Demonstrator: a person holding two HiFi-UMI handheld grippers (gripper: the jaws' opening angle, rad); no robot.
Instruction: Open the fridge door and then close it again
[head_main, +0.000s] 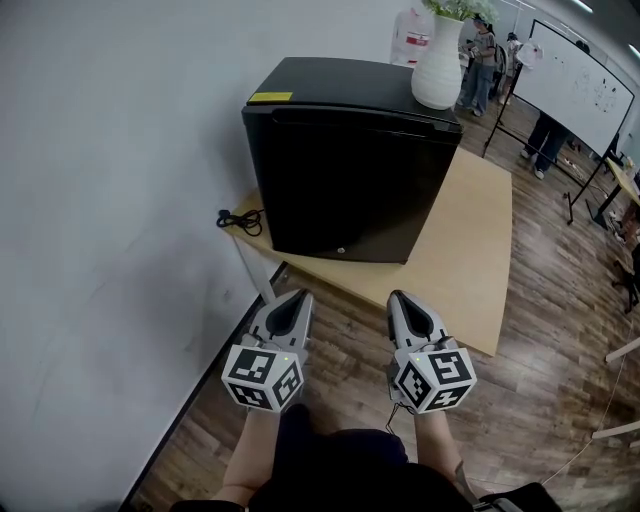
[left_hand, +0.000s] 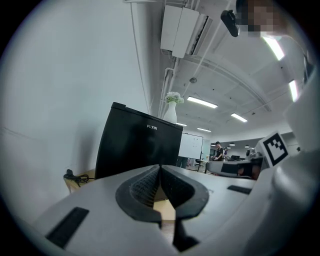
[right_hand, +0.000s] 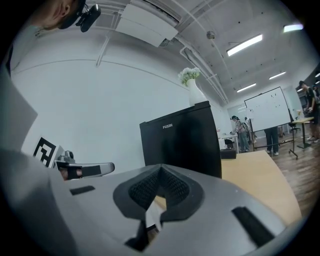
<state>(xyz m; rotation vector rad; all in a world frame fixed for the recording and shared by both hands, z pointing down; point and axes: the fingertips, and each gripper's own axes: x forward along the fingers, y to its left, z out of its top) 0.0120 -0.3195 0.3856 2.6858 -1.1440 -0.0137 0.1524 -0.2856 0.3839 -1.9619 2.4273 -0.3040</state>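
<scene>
A small black fridge stands on a low wooden platform against the white wall, its door closed and facing me. Both gripper views show the black fridge straight ahead, some way off. My left gripper and right gripper hover side by side in front of the platform, short of the fridge and touching nothing. The left gripper has its jaws pressed together with nothing between them. The right gripper is likewise shut and empty.
A white vase with flowers stands on the fridge's top at its right rear corner. A black cable lies coiled at the platform's left edge. A whiteboard on a stand and several people are at the far right on the wooden floor.
</scene>
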